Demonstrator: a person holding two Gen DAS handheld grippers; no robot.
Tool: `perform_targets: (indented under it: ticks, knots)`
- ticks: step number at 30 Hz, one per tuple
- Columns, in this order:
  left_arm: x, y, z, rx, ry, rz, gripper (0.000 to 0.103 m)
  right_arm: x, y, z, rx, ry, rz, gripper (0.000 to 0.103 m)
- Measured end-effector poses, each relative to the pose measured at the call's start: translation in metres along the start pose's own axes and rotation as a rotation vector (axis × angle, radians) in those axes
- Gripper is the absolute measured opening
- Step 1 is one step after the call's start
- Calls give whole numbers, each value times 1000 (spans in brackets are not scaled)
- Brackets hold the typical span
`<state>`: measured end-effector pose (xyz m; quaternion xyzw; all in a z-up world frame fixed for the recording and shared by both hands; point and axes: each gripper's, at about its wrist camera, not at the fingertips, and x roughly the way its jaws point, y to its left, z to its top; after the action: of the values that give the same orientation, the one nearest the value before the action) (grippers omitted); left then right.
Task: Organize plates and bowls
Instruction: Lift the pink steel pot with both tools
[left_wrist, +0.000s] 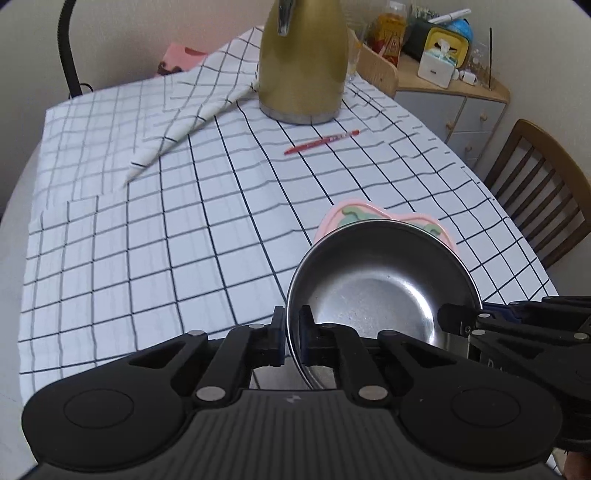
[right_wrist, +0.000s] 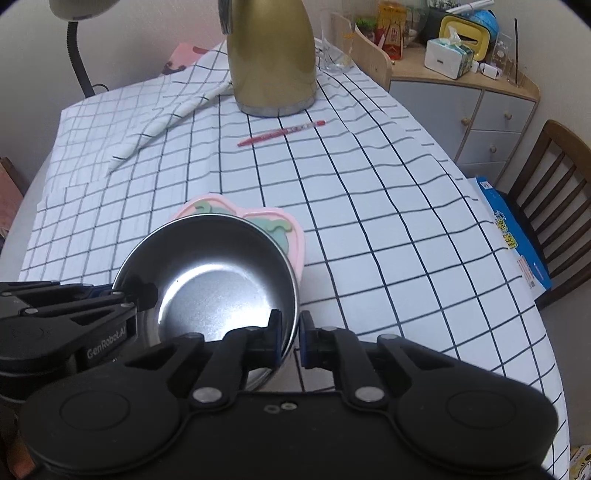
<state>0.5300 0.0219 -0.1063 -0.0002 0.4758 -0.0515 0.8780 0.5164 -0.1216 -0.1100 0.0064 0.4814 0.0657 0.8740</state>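
A steel bowl (left_wrist: 380, 280) (right_wrist: 221, 266) hangs tilted over the near part of the checked table, gripped on two sides. My left gripper (left_wrist: 291, 321) is shut on the bowl's left rim, one finger inside and one outside. On the opposite rim my right gripper (right_wrist: 290, 325) is shut the same way. Each gripper shows in the other's view: the right gripper (left_wrist: 454, 317) at the bowl's right, the left gripper (right_wrist: 144, 291) at its left. Behind the bowl a pink plate (left_wrist: 354, 208) (right_wrist: 291, 236) with a green pattern lies flat, its near part hidden by the bowl.
A gold kettle (left_wrist: 303, 62) stands at the table's far side, with a red pen (left_wrist: 321, 142) in front of it and a fold in the tablecloth (left_wrist: 184, 125) to its left. A glass (right_wrist: 336, 44), a cabinet (right_wrist: 480, 110), a wooden chair (left_wrist: 543, 192) and a blue box (right_wrist: 513, 243) lie to the right.
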Motion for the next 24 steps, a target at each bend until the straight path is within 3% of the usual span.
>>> perform_targets:
  ticks: [9, 24]
  knots:
    - [-53, 13, -7, -18, -26, 4, 6, -43, 16, 2, -33, -50, 40, 9]
    - [-168, -5, -65, -28, -10, 25, 7, -144, 32, -51, -137, -54, 79, 10]
